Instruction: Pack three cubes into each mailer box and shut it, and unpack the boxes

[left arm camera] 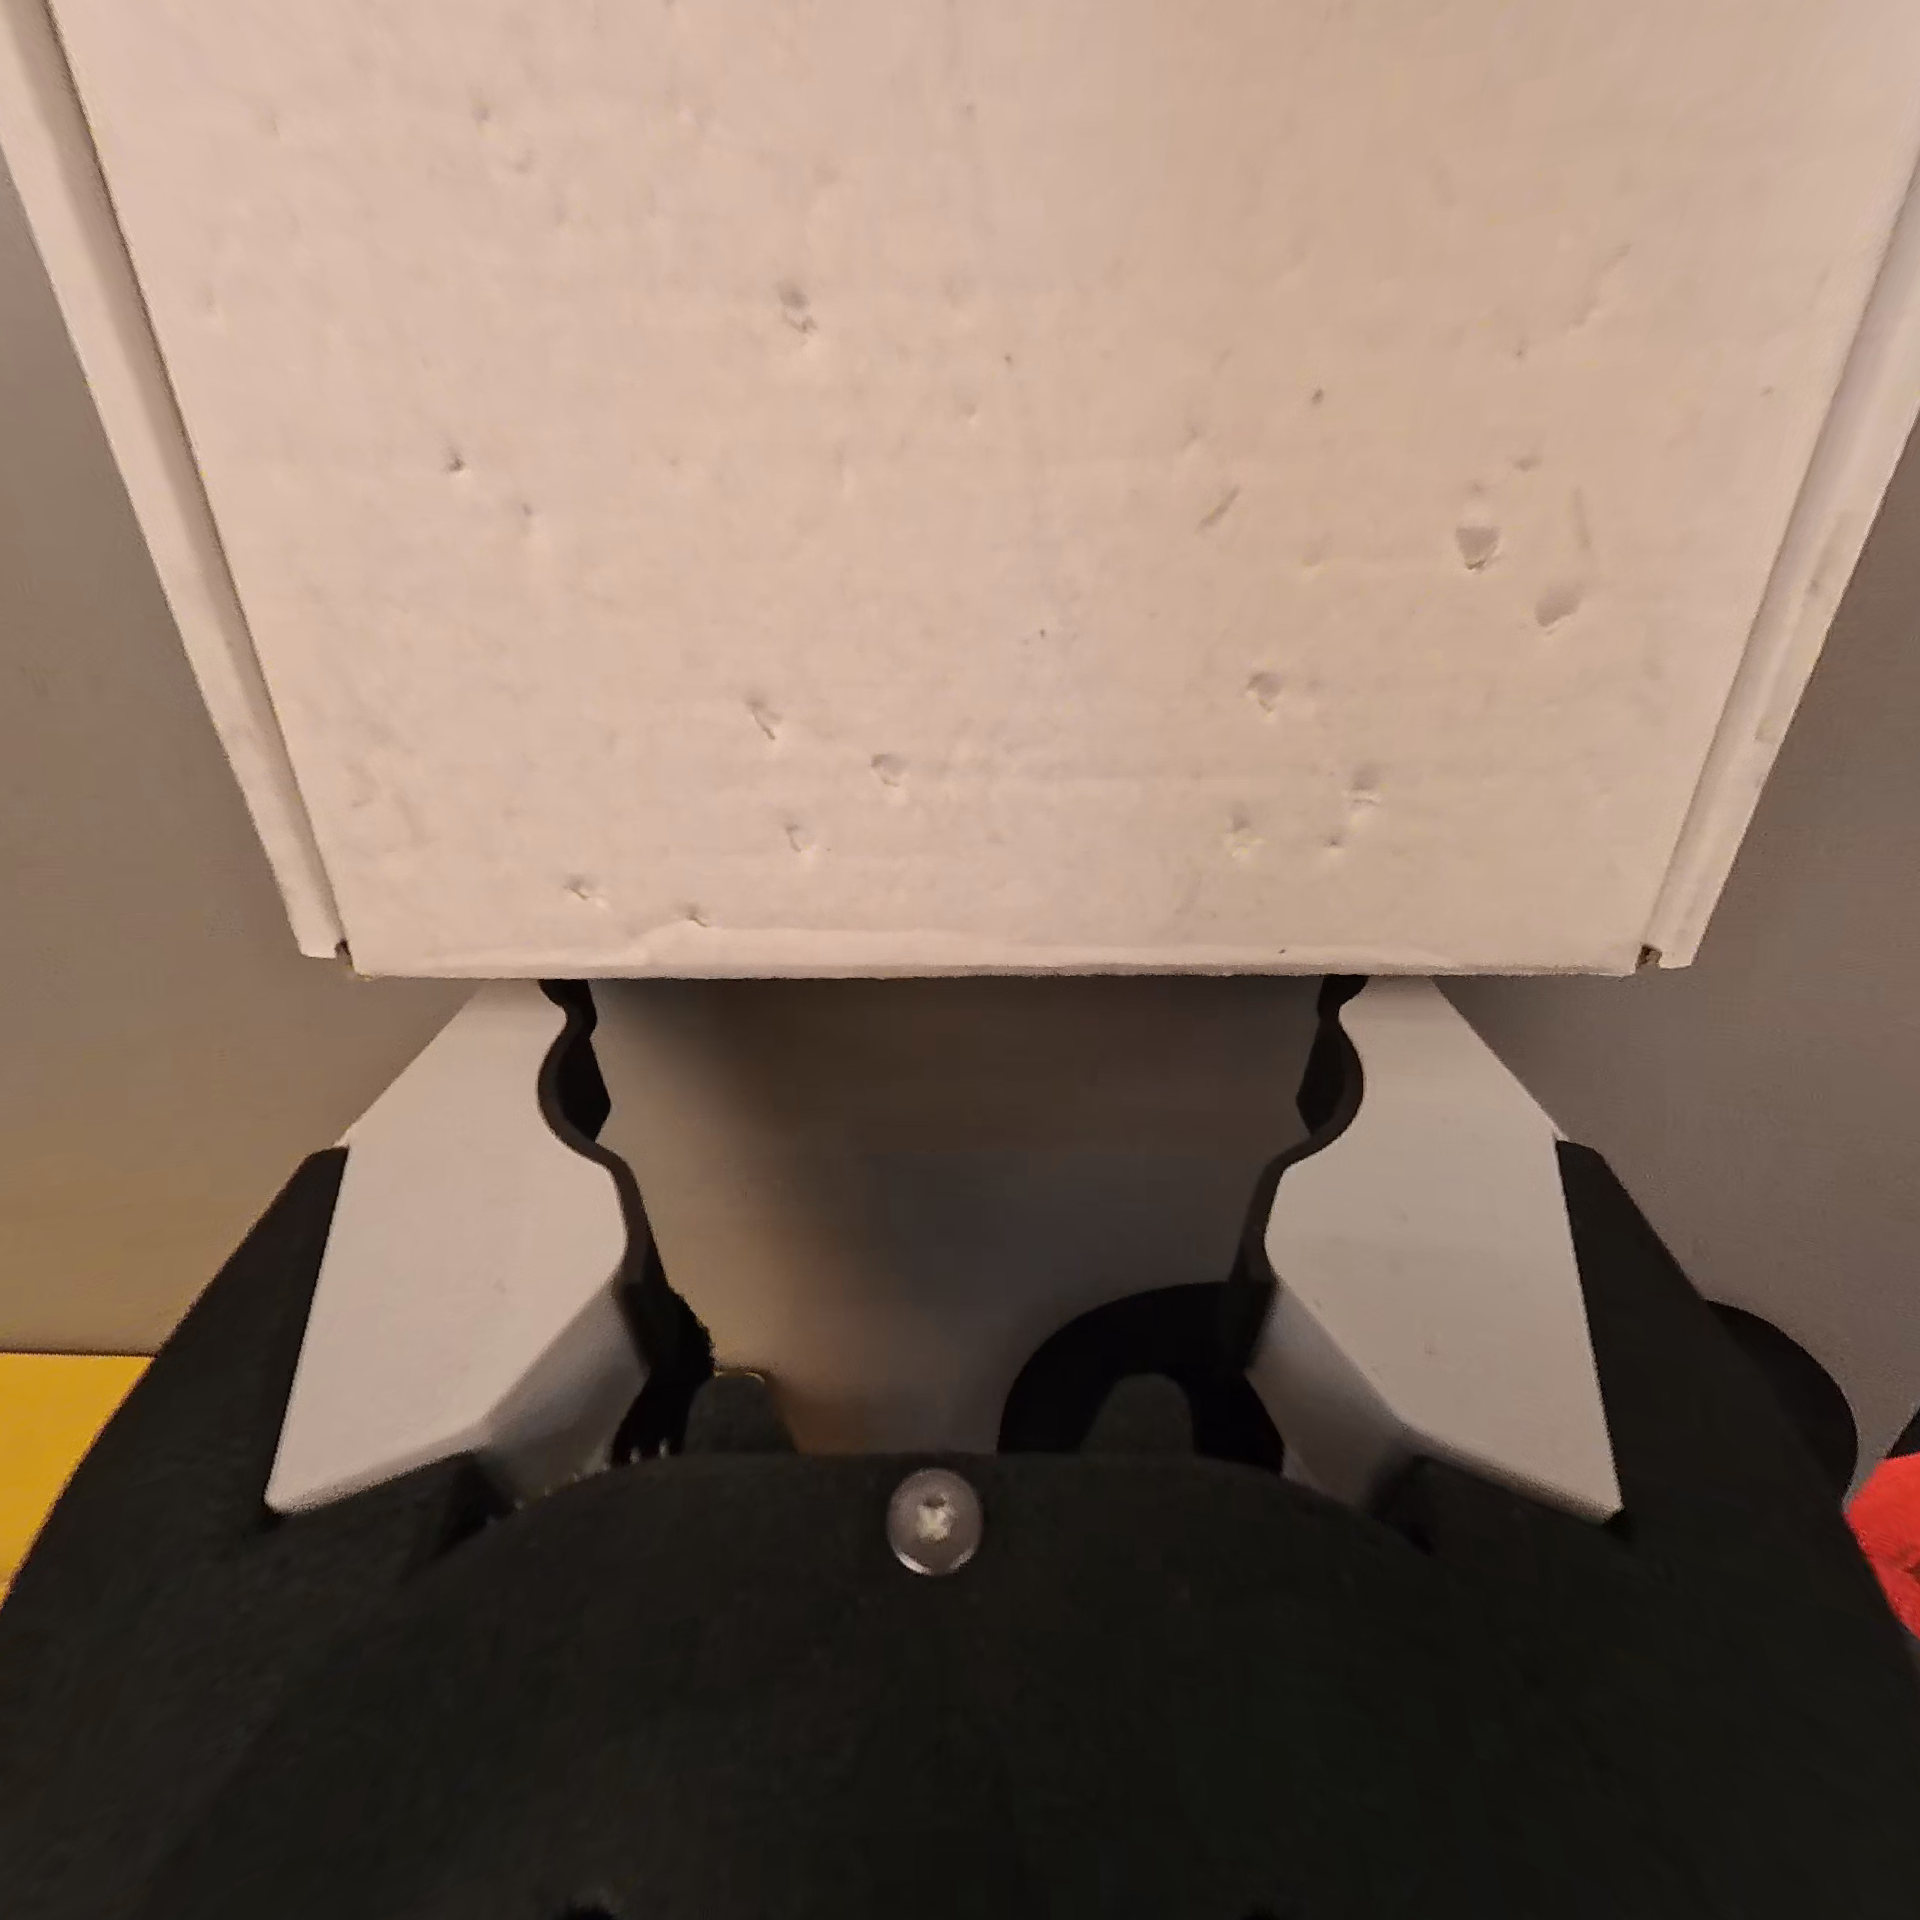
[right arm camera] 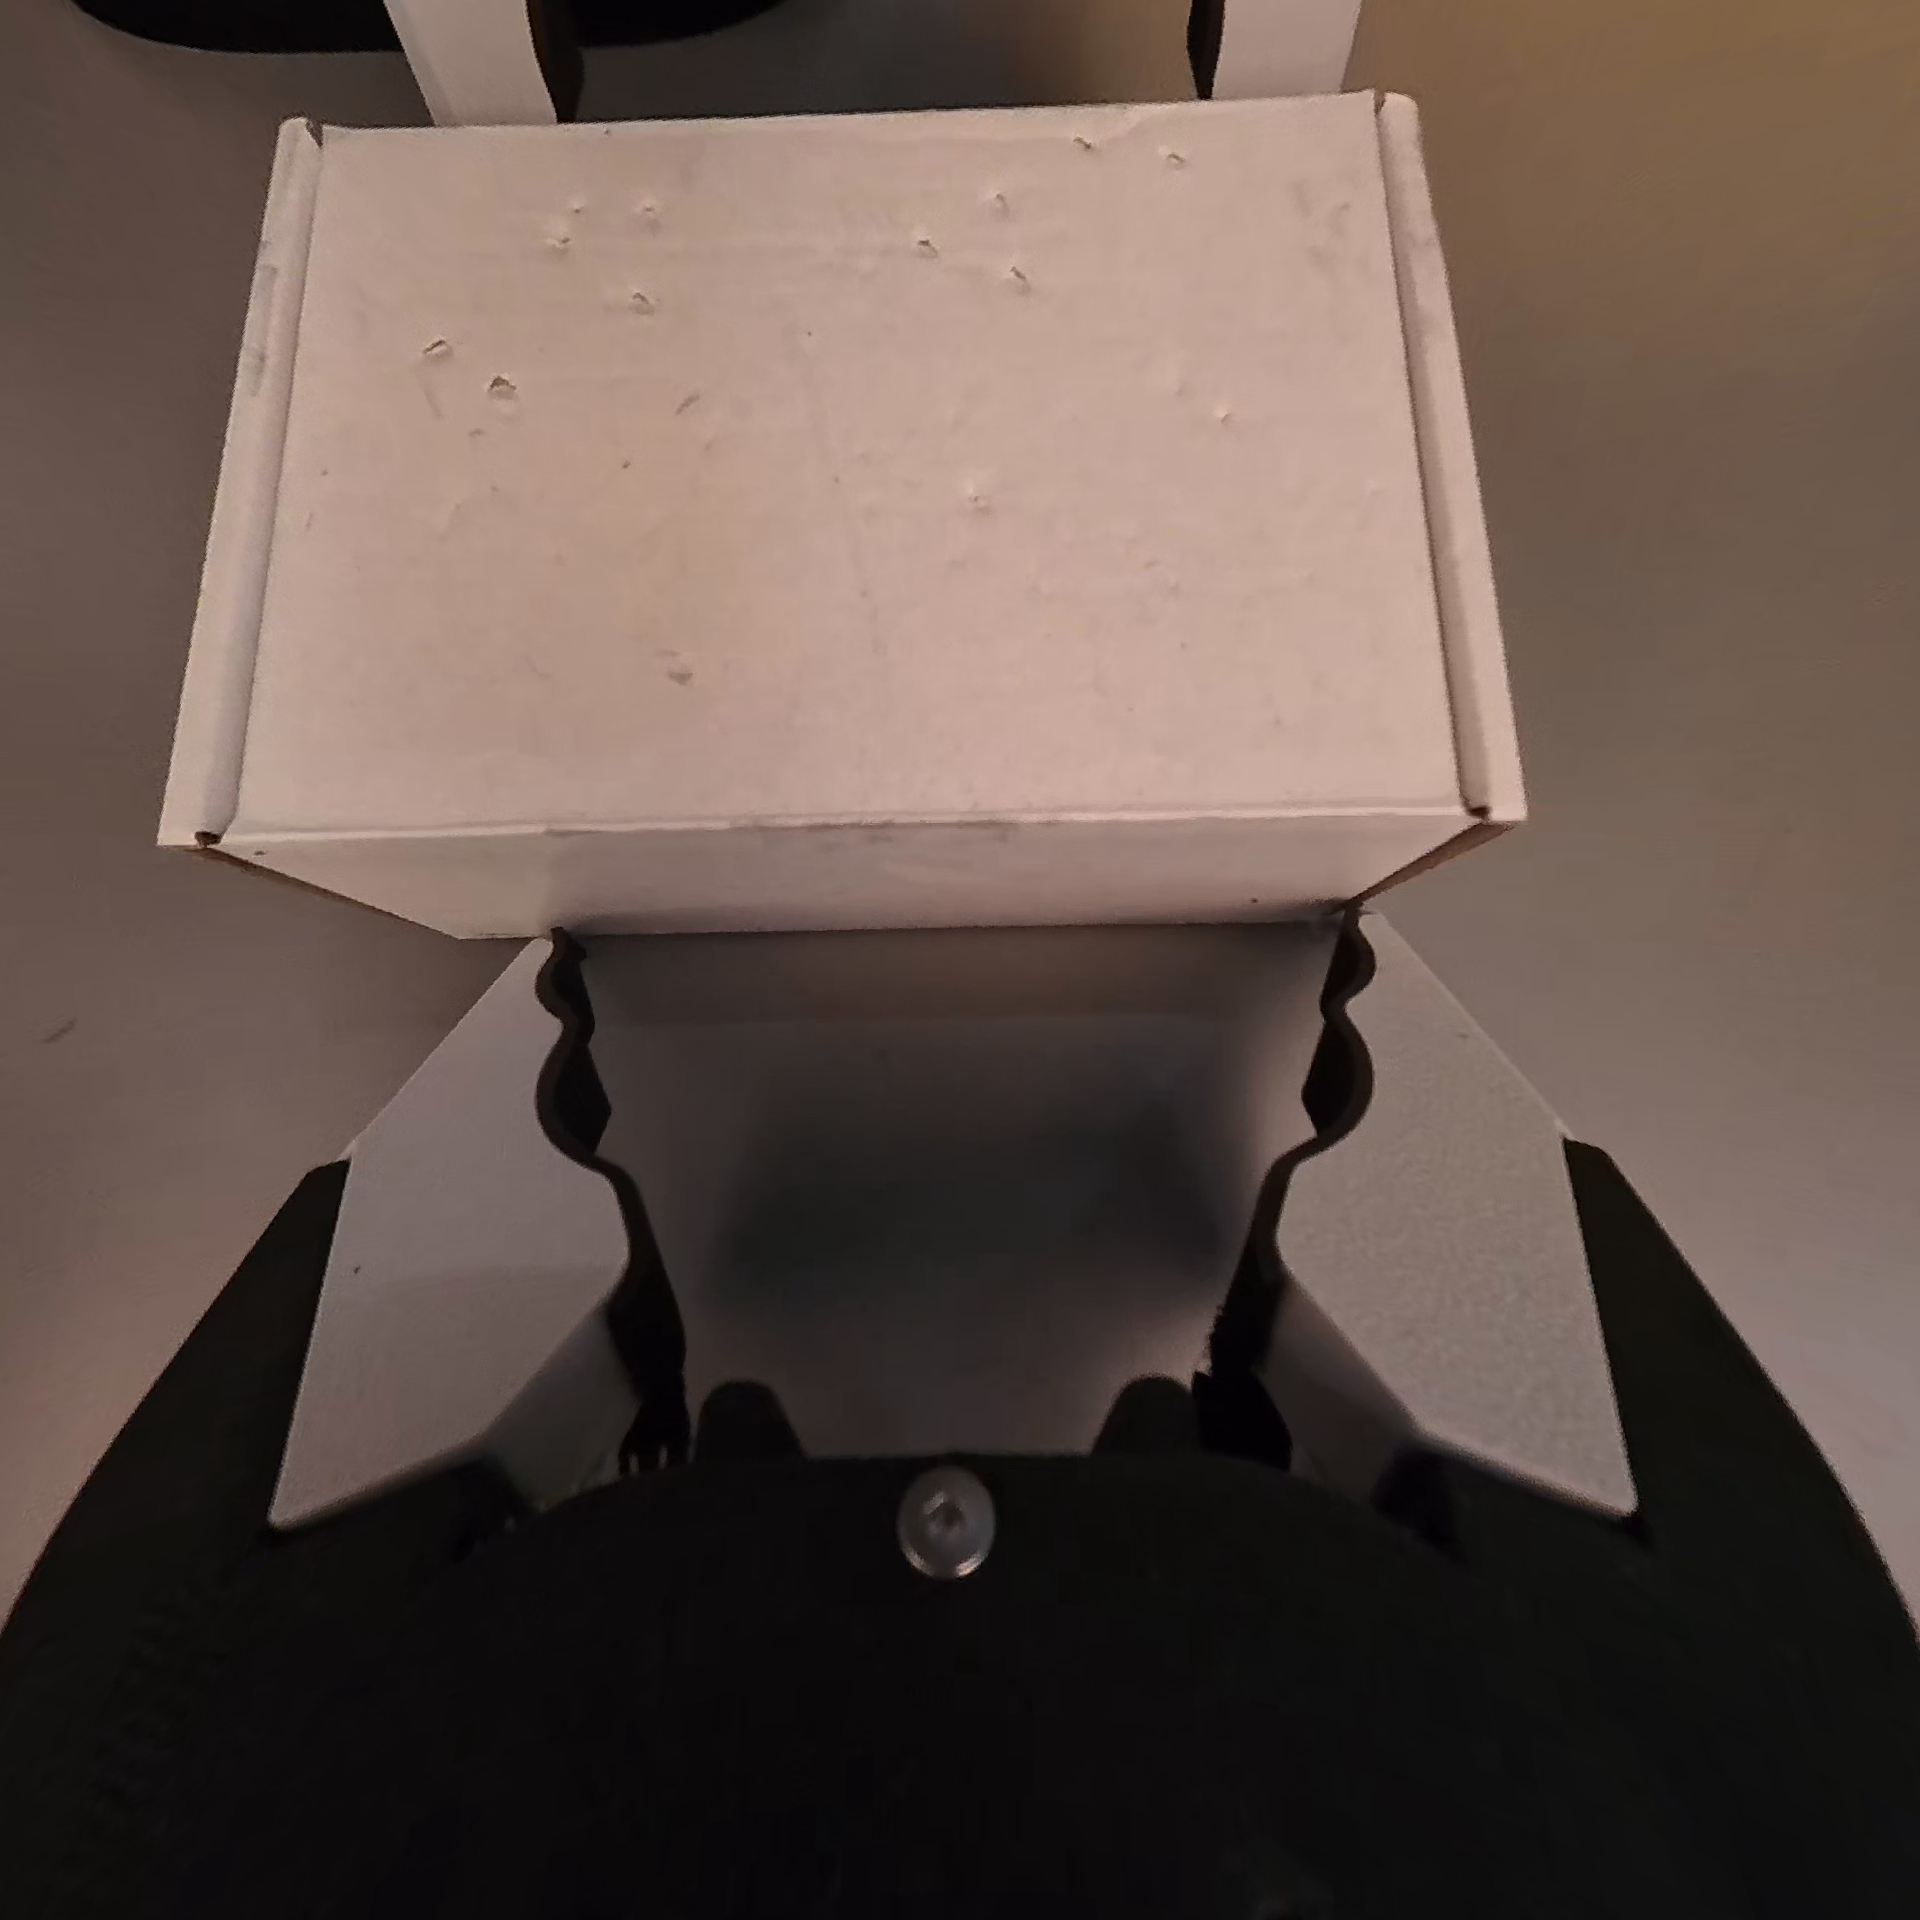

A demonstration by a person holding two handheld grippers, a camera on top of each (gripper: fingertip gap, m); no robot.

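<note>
A closed white mailer box [right arm camera: 842,499] with a dented lid stands on the pale table. In the left wrist view the box [left arm camera: 831,468] fills the upper frame. My left gripper [left arm camera: 951,997] is open, its two tips at the box's near edge, one near each corner. My right gripper [right arm camera: 956,930] is open on the opposite side, its tips at the foot of the box's near wall. The left gripper's white fingers [right arm camera: 473,62] show beyond the box's far edge in the right wrist view. The box's inside is hidden.
A yellow thing [left arm camera: 62,1455] shows at the lower left edge and a red thing [left arm camera: 1886,1538] at the lower right edge of the left wrist view, both mostly cut off. Pale table [right arm camera: 104,520] surrounds the box. One gripper's finger ends stand about 12 cm off the other's.
</note>
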